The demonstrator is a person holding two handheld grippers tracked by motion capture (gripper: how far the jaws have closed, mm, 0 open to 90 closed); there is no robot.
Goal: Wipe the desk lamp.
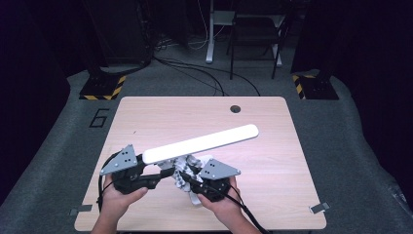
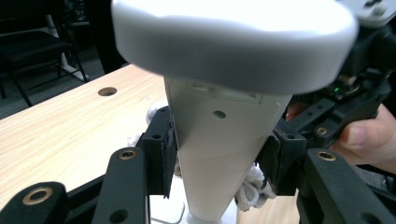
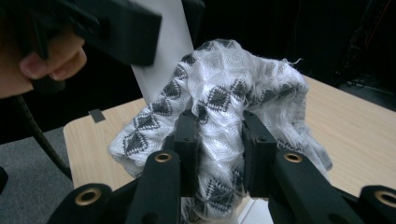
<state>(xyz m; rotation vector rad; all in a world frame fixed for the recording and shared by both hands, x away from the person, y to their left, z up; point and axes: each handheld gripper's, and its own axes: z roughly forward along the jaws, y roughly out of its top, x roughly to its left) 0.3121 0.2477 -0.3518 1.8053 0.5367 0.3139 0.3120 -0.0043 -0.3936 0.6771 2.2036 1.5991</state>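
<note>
1. Nearest to me, my two hands come in over the front edge of the bench [image 1: 272,195], each holding a gripper.
2. Left gripper [image 2: 219,161]: its fingers [image 2: 161,149] pinch the tapered white stem of the lamp [image 2: 219,140], one on each side. From above, I see this gripper [image 1: 163,174] at the left end of the lamp's bar.
3. Right gripper [image 3: 219,149]: its fingers [image 3: 187,140] pinch a bunched fold of the cloth [image 3: 224,93], white with grey diamond patterns. From above, I see this gripper [image 1: 192,183] just beside the left one, with the cloth [image 1: 187,168] between them, against the lamp's stem.
4. Lamp head [image 1: 199,144]: a long white bar, held above the bench, slanting from my left gripper up and away to the right.
5. Farther off, a round hole [image 1: 235,108] sits near the far edge of the bench.
6. Beyond the bench: grey floor, cables [image 1: 204,73] and dark stands.
</note>
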